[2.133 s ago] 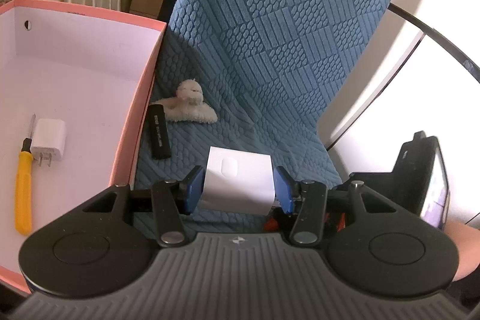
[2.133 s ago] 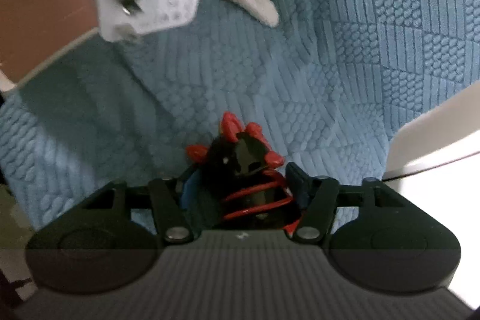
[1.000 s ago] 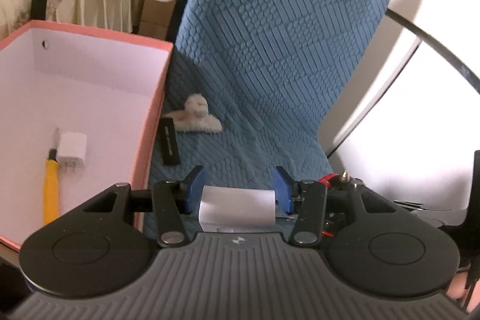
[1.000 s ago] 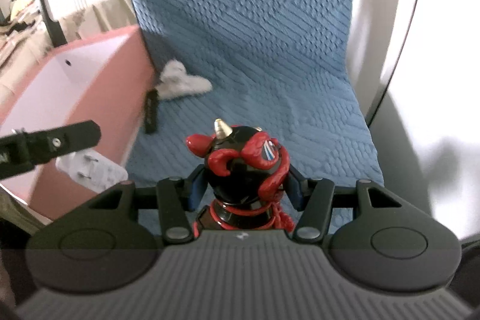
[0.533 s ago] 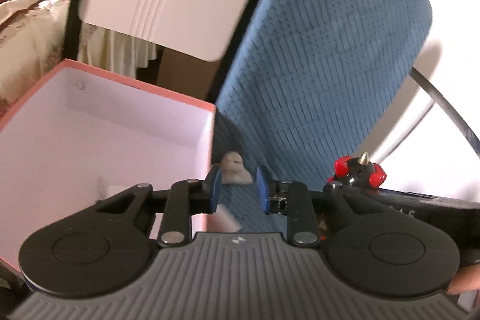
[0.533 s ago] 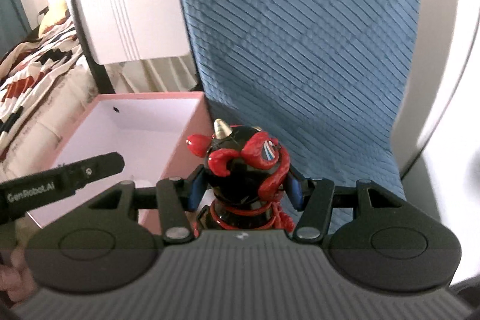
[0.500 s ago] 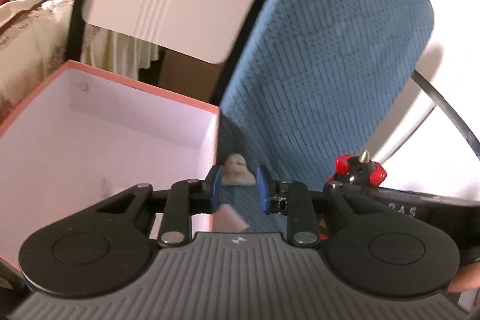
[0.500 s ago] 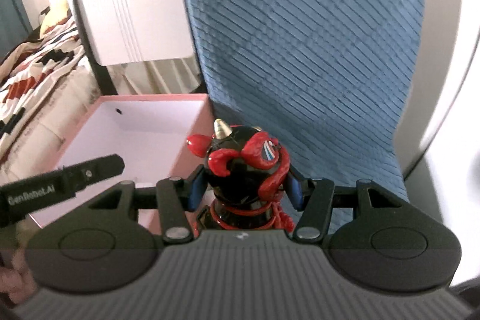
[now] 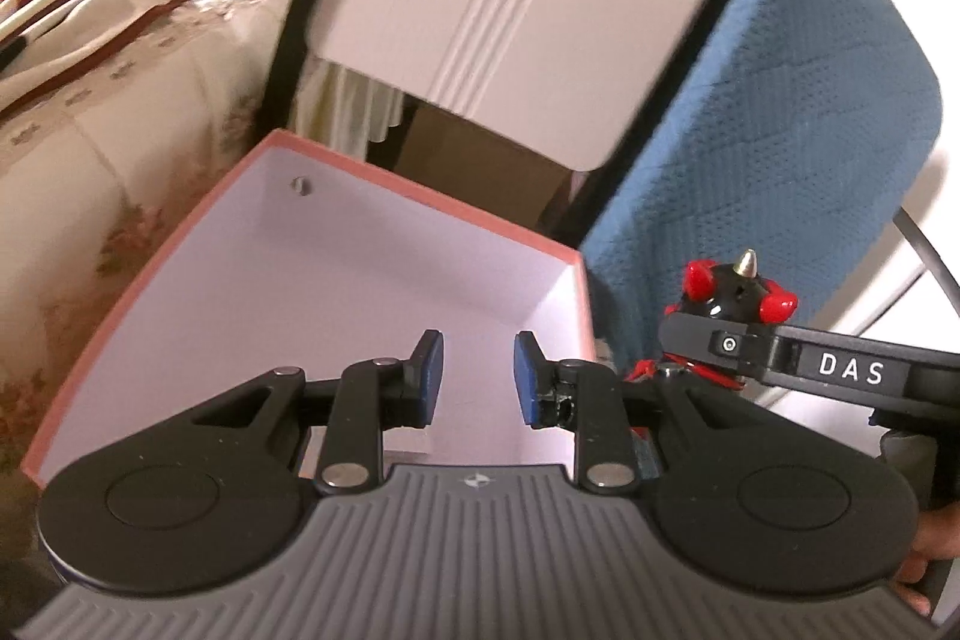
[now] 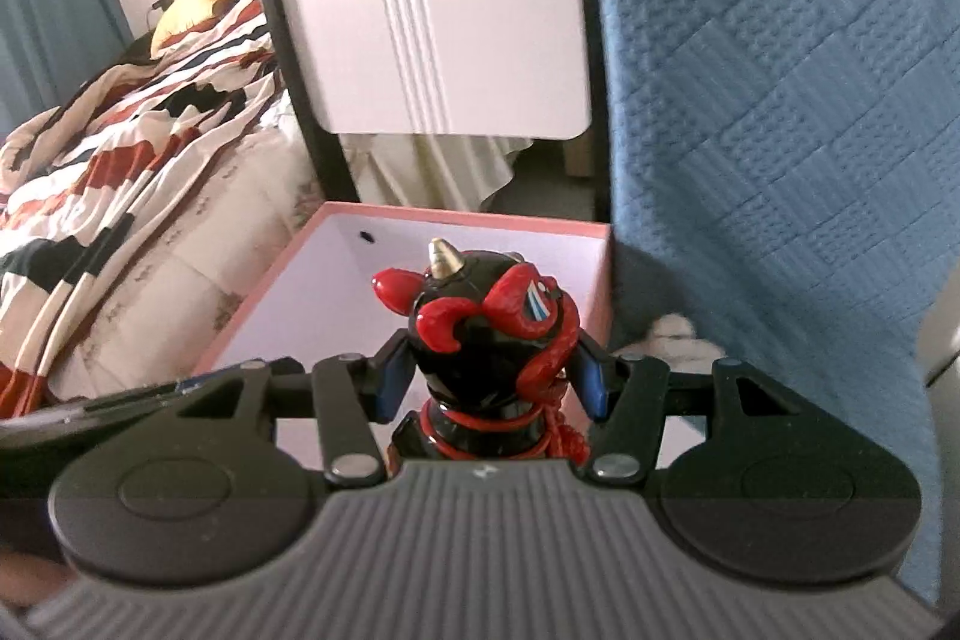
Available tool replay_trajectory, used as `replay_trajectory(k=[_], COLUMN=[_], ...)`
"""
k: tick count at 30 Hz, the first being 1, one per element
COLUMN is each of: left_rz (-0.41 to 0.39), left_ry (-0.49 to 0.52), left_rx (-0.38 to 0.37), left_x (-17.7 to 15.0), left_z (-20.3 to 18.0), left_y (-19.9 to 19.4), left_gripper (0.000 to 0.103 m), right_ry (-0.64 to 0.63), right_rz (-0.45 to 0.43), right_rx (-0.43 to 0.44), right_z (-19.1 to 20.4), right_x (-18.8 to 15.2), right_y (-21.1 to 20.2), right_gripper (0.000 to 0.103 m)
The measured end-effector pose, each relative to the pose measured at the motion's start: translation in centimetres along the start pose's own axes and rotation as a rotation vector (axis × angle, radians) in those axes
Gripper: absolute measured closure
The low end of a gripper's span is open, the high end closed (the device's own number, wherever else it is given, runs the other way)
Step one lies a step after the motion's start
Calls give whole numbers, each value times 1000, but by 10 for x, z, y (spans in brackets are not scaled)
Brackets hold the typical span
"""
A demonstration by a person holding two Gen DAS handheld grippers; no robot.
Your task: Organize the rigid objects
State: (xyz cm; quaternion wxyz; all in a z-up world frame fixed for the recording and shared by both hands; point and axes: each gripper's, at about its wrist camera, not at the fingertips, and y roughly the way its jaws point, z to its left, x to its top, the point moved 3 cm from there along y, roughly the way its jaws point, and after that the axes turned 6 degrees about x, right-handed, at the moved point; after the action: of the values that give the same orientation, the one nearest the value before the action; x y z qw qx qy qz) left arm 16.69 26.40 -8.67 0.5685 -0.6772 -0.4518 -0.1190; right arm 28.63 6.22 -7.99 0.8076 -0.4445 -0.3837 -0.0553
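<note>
The left gripper (image 9: 474, 376), jaws narrow and empty, hangs over the pink box (image 9: 420, 214). The right gripper (image 10: 489, 379) clamps a red-and-black figurine (image 10: 486, 340) just right of it.

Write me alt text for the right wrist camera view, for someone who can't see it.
The right gripper holds a glossy black figurine with red horns and a gold spike above an open pink cardboard box with a white interior. A blue quilted chair cover fills the right side; a bed with a striped blanket lies left.
</note>
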Motion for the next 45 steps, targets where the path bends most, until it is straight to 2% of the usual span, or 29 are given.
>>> replay_trajectory(k=[5,10,19,27,35,40,45], left_rz=[12,23,21,31,55,63,64], left_ry=[-9,0,51,86,152,218,271], left_rx=[1,2,-24,-62,-103,-75,-60], left_x=[-2,-3,-9,-32,-72,-100,-122], left_z=[18,18,-21,-73,-129,-158,-177], left_y=[2,9,10,14,28,51,85], left_gripper=[73,73,73,72,71,54,51], right_ry=[7,-1,20,50,107,139,161], right_rz=[30,31,4,-12,-17,-12,1], right_rx=[-11,-11,-39,-97,-143,-153,-163], right_z=[3,4,-18,-64,-122,-158,-195], right_x=[-4,-6,-13,-34,-64,-87,-110], right_y=[15,14,-9,-45,-74,-75,-68], right_gripper=[45,45,45,45,45,45,45])
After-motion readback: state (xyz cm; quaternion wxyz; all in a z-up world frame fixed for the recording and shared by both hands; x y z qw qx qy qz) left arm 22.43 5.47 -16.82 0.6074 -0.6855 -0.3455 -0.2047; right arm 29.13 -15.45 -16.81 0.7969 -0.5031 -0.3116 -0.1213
